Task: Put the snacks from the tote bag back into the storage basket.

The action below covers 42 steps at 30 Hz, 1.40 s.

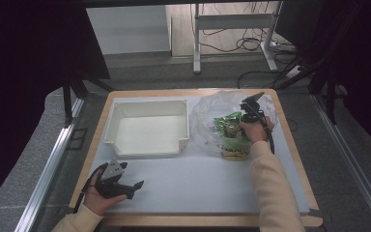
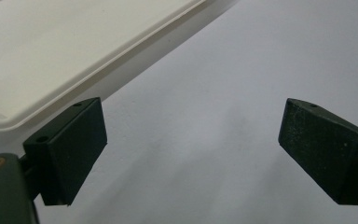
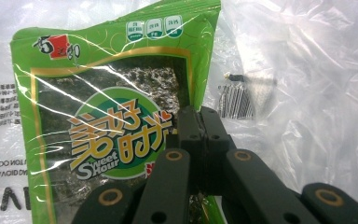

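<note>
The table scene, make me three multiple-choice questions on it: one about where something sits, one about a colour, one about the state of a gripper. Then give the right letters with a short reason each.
1. Where is the white tray relative to the clear plastic bag?
A. To its left in the high view
B. To its right in the high view
C. On top of it

2. What is the main colour of the seaweed snack packet?
A. Red
B. Green
C. Blue

3. How do the jaws of the left gripper stand?
A. Shut on the packet
B. Shut on the tray's rim
C. Wide apart with nothing between them

Answers:
1 A, the tray lies on the left half of the table, the bag on the right.
2 B, the right gripper view shows a green wrapper with a gold border.
3 C, the left gripper view shows bare table between the two pads.
</note>
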Each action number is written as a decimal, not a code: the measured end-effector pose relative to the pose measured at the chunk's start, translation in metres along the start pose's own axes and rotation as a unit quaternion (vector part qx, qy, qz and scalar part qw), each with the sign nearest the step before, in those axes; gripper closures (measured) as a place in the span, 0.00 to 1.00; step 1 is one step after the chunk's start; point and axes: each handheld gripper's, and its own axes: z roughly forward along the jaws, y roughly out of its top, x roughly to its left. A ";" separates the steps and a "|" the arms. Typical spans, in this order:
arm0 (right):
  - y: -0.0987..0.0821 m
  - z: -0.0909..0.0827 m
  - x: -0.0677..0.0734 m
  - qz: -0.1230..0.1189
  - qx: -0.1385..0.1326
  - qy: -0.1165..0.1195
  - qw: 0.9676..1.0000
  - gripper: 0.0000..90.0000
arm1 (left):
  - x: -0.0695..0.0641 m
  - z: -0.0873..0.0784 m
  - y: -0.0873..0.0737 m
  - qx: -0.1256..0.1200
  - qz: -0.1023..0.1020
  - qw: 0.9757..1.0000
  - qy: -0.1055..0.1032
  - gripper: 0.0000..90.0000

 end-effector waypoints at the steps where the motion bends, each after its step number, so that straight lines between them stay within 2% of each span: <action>1: 0.000 0.000 0.000 0.000 0.000 0.000 1.000 0.99 | 0.000 0.000 0.000 0.000 0.000 1.000 0.000 0.09; 9: -0.001 -0.013 -0.006 -0.006 -0.020 0.009 1.000 1.00 | 0.000 0.000 0.000 -0.001 0.000 1.000 0.000 0.09; 10: -0.001 -0.017 -0.008 0.000 -0.028 0.017 0.999 1.00 | 0.000 0.000 0.000 -0.001 0.000 1.000 -0.001 0.09; 14: -0.002 -0.022 -0.012 0.005 -0.041 0.025 0.999 1.00 | 0.000 0.000 0.000 0.000 0.000 1.000 0.000 0.09; 21: -0.005 -0.032 -0.021 0.003 -0.071 0.055 0.996 1.00 | 0.000 0.000 0.000 0.001 0.000 1.000 -0.001 0.09; 22: -0.006 -0.034 -0.023 0.009 -0.079 0.059 0.995 1.00 | 0.000 0.001 0.000 0.001 0.000 1.000 -0.001 0.09; 30: -0.009 -0.039 -0.031 0.022 -0.095 0.072 0.993 1.00 | 0.000 0.001 0.000 0.002 0.000 1.000 0.000 0.09; 34: -0.011 -0.043 -0.035 0.028 -0.110 0.082 0.990 1.00 | 0.000 0.001 0.000 0.002 0.000 1.000 0.000 0.09; 38: -0.012 -0.044 -0.035 0.027 -0.114 0.082 0.990 1.00 | 0.000 0.001 0.000 0.003 0.000 1.000 0.000 0.09; 42: -0.013 -0.046 -0.037 0.032 -0.123 0.088 0.988 1.00 | 0.000 0.001 0.000 0.002 0.000 1.000 0.000 0.09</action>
